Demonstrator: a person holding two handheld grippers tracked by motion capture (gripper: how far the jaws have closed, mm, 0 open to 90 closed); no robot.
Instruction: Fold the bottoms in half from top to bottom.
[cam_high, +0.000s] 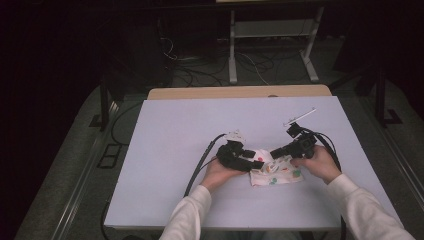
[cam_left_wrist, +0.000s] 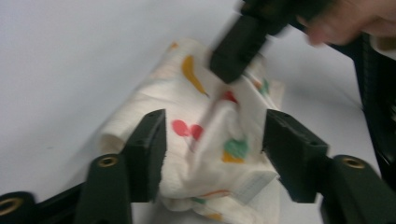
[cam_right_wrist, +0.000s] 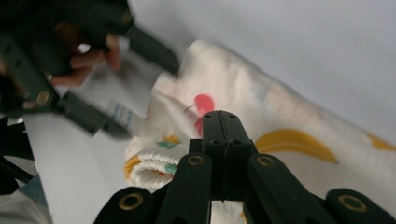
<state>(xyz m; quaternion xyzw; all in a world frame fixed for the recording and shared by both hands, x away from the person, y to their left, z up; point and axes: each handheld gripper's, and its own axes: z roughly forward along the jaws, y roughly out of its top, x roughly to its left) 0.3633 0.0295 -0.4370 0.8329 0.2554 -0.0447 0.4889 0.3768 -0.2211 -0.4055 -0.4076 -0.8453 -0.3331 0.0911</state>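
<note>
A small white cloth printed with fruit (cam_high: 276, 171) lies bunched on the pale bench (cam_high: 180, 125), near its front edge and between the person's two hands. It looks like a soft, folded piece of knit or towelling, with cherries, bananas and a green-and-orange motif on it and a sewn label at one hem; it is light and limp, so it will sag, slide and unfold rather than keep a shape. The left gripper (cam_left_wrist: 212, 144) has its jaws spread wide, one on each side of the crumpled mound, not yet pinching it. The right gripper (cam_right_wrist: 219, 122) has its jaws pressed fully together at the fabric's upper layer beside a red cherry; whether a fold is caught between them I cannot tell, since the tips hide the contact. Judging by this, the best hold is on a hem or a corner, through one or two layers only, because a grab at the thick middle would drag the whole bundle. The smooth bench will let the cloth slip, so one gripper should pin it while the other pulls.
</note>
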